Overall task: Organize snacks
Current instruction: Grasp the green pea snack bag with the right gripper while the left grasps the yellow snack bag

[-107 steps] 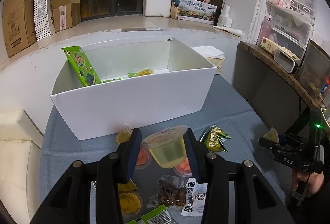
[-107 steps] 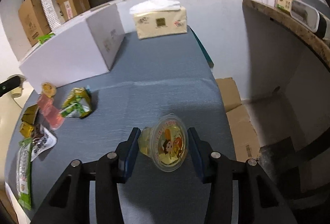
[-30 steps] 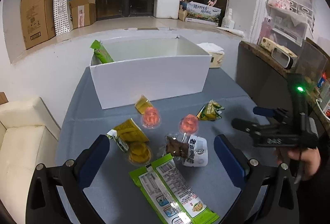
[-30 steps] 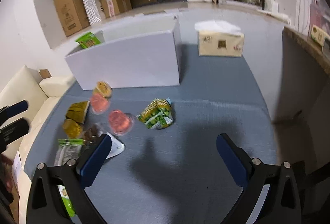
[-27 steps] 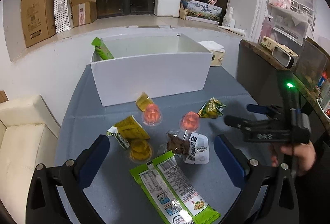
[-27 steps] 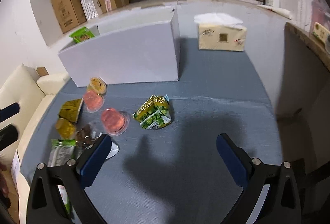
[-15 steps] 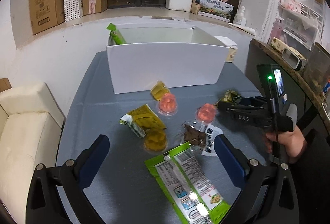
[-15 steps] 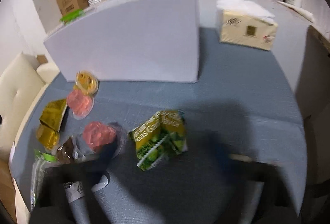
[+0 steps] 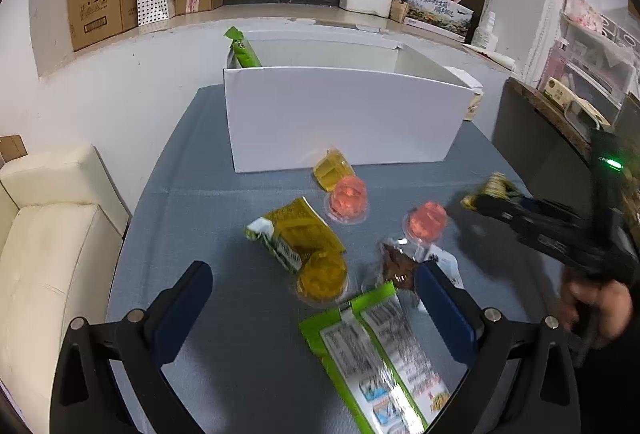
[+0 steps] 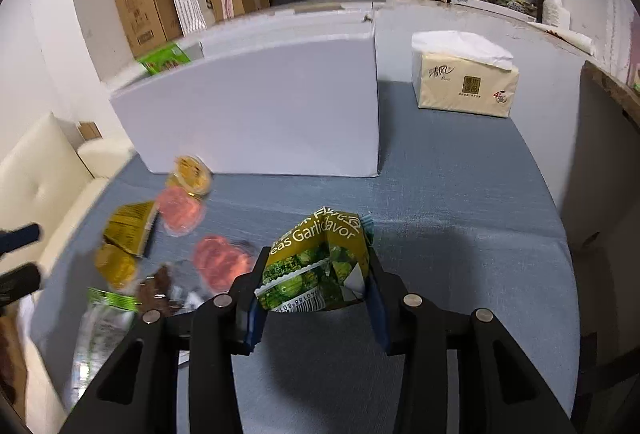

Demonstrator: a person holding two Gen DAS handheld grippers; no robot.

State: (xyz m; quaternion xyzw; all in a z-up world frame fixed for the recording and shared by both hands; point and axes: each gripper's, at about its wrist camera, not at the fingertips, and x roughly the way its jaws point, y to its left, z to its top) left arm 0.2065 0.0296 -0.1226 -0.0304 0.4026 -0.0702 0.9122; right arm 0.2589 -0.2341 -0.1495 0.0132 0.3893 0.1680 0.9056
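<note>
**Right tool clamps the pea packet as left tool hangs wide over the snack pile**

The right tool [image 10: 316,290] has just been closing, and its blue pads now press both sides of the green pea packet [image 10: 318,268], which crumples between them just above the blue-grey surface [image 10: 460,202]. From the left wrist view the same tool appears at the right edge, blurred, with a hand [image 9: 592,302] on its grip and the packet [image 9: 494,188] at its tip.

The left tool [image 9: 314,308] stands wide apart with nothing between its pads, hovering over the loose snacks. Below it lies a long green wafer pack [image 9: 380,358], its end between the pads. Beyond that sit an orange jelly cup [image 9: 322,274] touching a yellow-green sachet [image 9: 294,232], and a clear pouch of brown pieces [image 9: 398,264] lying on a white packet [image 9: 442,262]. Two pink jelly cups rest further on, one [image 9: 347,196] touching a yellow jelly cup [image 9: 330,170] near the box, the other [image 9: 426,222] just beside the brown pouch.

The white box [image 9: 340,122] stands open at the far side of the surface, with a green snack pack [image 9: 242,52] leaning in its left corner. A tissue pack [image 10: 464,82] sits on the surface to the right of the box. A cream sofa [image 9: 48,218] borders the surface on the left.
</note>
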